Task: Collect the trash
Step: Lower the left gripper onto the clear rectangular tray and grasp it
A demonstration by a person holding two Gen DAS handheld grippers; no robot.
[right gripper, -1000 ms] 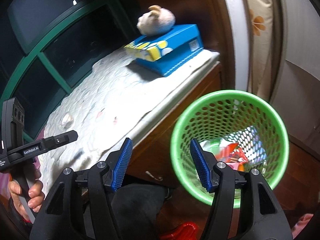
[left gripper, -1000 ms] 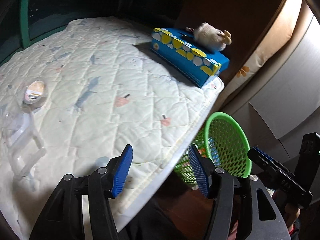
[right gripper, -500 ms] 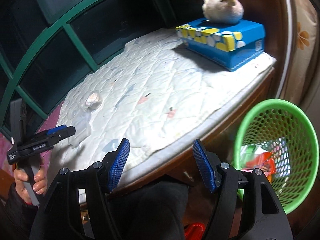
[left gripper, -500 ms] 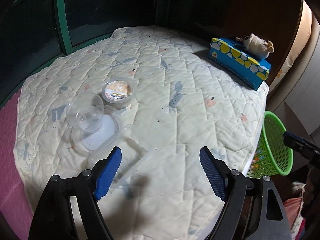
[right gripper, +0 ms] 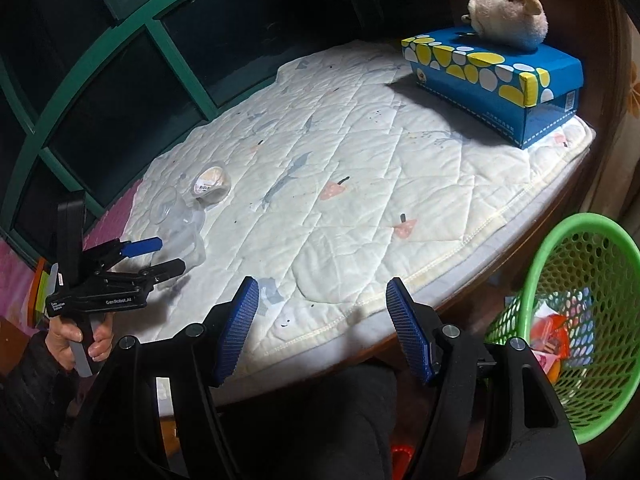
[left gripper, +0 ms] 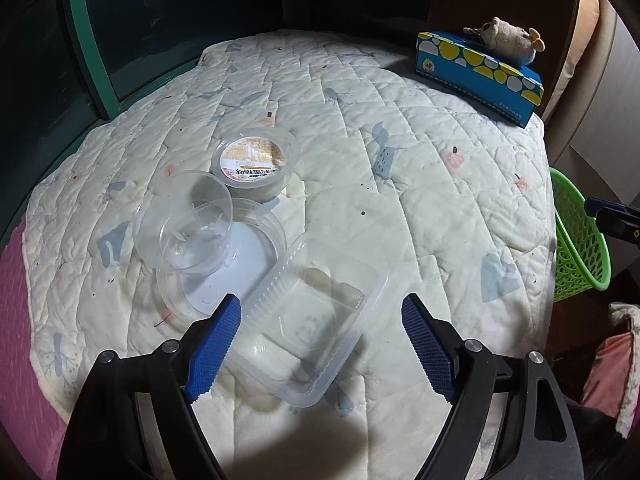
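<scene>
On the quilted pad [left gripper: 400, 208] lie a clear rectangular plastic tray [left gripper: 308, 320], a clear round cup [left gripper: 184, 224] on a round clear lid [left gripper: 236, 256], and a small sealed tub with a tan label [left gripper: 256, 160]. My left gripper [left gripper: 320, 344] is open, its jaws on either side of the tray's near end, not closed on it; it also shows in the right wrist view [right gripper: 160, 256]. My right gripper [right gripper: 322, 328] is open and empty over the pad's front edge. The green mesh bin [right gripper: 580, 320] stands on the floor at right with wrappers inside.
A blue tissue box [left gripper: 480, 72] with a plush toy [left gripper: 508, 36] on it sits at the pad's far right corner. Dark windows with green frames [right gripper: 120, 40] run behind the pad. A pink mat [left gripper: 16, 280] lies at left.
My left gripper has swung left from the bin side and moved in over the clear tray. My right gripper has turned from the bin towards the pad.
</scene>
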